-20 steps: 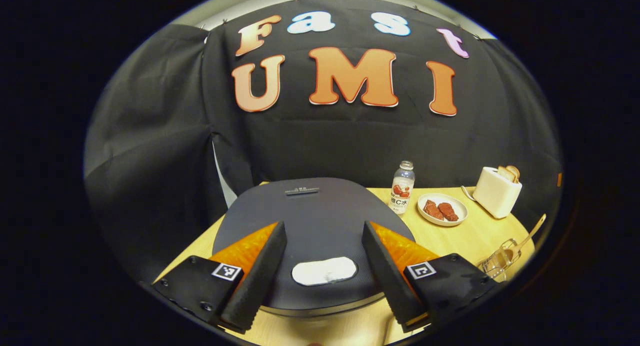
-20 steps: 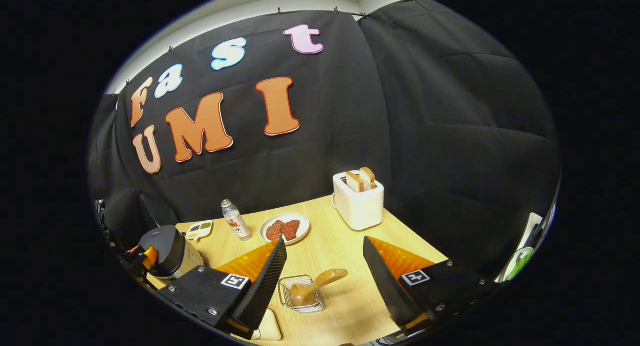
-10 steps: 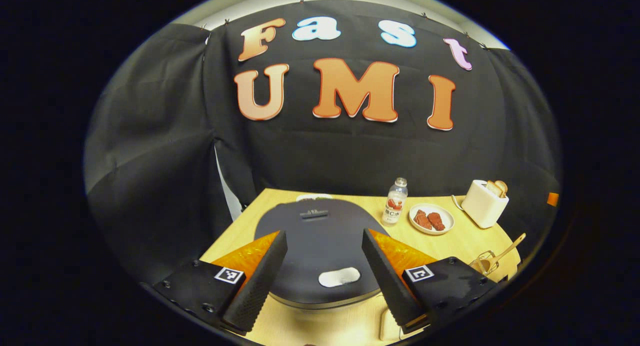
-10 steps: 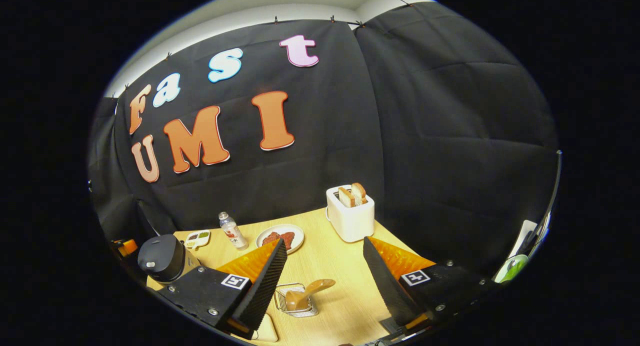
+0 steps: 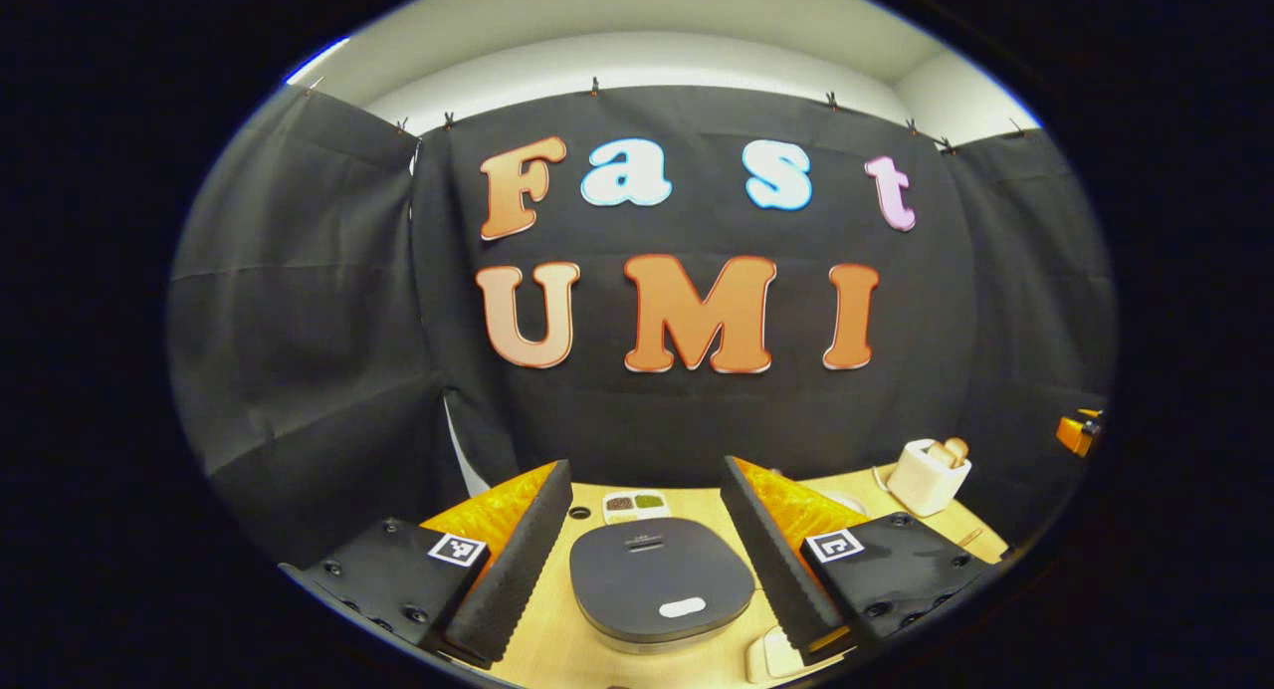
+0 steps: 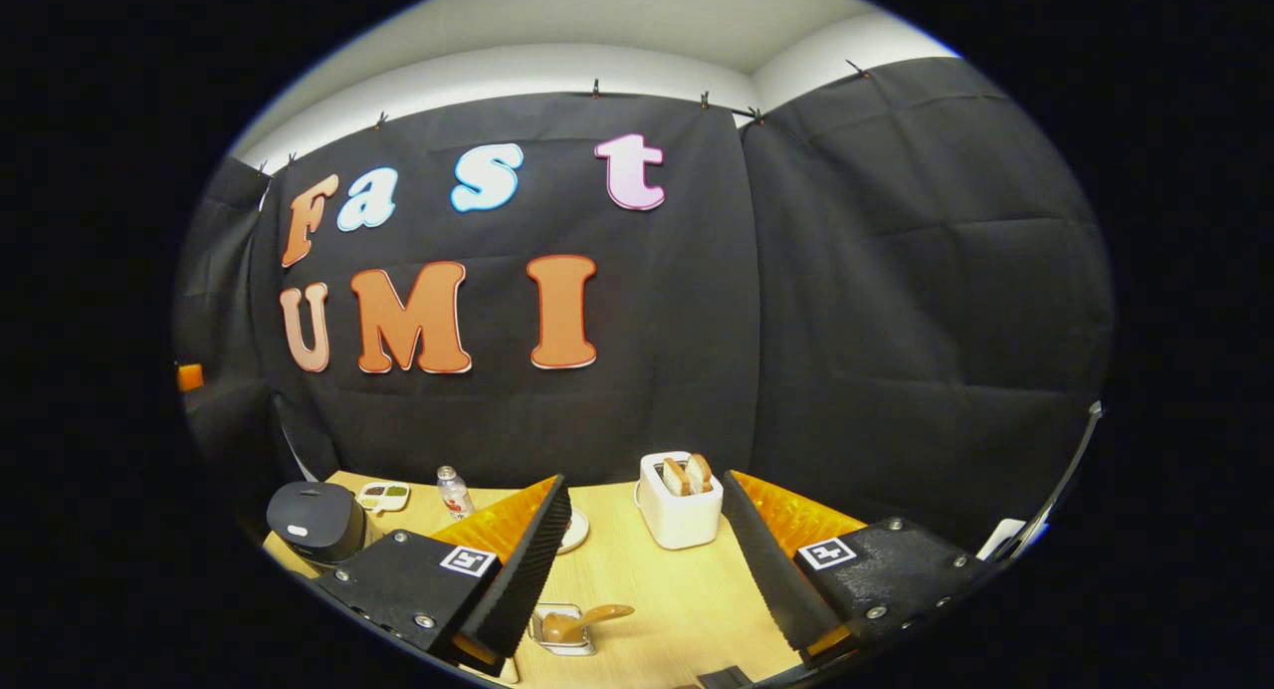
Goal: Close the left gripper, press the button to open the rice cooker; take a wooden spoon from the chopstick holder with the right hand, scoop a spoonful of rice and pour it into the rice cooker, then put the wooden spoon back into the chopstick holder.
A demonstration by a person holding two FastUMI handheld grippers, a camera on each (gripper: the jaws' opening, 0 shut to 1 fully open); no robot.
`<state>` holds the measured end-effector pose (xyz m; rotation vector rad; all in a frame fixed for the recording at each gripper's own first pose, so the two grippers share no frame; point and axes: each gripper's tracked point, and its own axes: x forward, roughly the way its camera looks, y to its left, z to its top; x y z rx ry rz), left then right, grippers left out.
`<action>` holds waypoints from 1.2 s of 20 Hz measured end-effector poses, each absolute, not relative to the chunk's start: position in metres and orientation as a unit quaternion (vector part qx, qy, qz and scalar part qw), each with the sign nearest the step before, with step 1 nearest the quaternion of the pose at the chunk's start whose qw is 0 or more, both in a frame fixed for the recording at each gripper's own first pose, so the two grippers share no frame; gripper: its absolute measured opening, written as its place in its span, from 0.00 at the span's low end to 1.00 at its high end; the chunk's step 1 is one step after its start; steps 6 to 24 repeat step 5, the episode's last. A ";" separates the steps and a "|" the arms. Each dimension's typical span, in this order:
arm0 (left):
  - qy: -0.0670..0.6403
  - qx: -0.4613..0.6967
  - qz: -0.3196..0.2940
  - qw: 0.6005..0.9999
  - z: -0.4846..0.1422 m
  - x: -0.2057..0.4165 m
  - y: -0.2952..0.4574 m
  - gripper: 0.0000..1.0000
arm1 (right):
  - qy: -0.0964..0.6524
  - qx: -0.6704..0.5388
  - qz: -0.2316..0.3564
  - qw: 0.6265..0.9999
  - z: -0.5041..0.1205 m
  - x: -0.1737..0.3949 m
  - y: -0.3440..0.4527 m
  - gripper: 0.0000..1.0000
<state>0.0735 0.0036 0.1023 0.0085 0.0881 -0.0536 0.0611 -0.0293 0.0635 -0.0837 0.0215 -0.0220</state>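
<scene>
1. Pale wood grain covers the counter, which carries all the kitchen things in front of the black cloth wall.
2. In the left gripper view, the left hand-held gripper is spread wide and grasps nothing; its two fingers frame the rice cooker without touching it.
3. The rice cooker's dark lid is down, and the pale oval button sits at the near edge of the lid.
4. Just behind the cooker lies a small white dish with brownish and green fillings in its compartments.
5. A white toaster with bread in its slots stands well off to the right at the back of the counter.
6. In the right gripper view, the right hand-held gripper is likewise released, fingers far apart, empty.
7. Low between its fingers stands the wire chopstick holder, with the wooden spoon lying in it, its handle slanting up to the right over the rim.
8. That same view shows the cooker at far left on the counter, the dish and a small clear bottle beside it, a white plate partly hidden behind the gripper's left finger, and the toaster between the fingers farther back.
</scene>
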 end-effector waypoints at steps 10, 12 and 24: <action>0.017 0.015 -0.027 0.999 0.120 0.058 0.001 1.00 | -0.014 -0.041 0.008 0.999 0.084 0.058 -0.020 0.95; 0.017 0.015 -0.027 0.999 0.120 0.058 0.001 1.00 | -0.014 -0.041 0.008 0.999 0.084 0.058 -0.020 0.95; 0.017 0.015 -0.027 0.999 0.120 0.058 0.001 1.00 | -0.014 -0.041 0.008 0.999 0.084 0.058 -0.020 0.95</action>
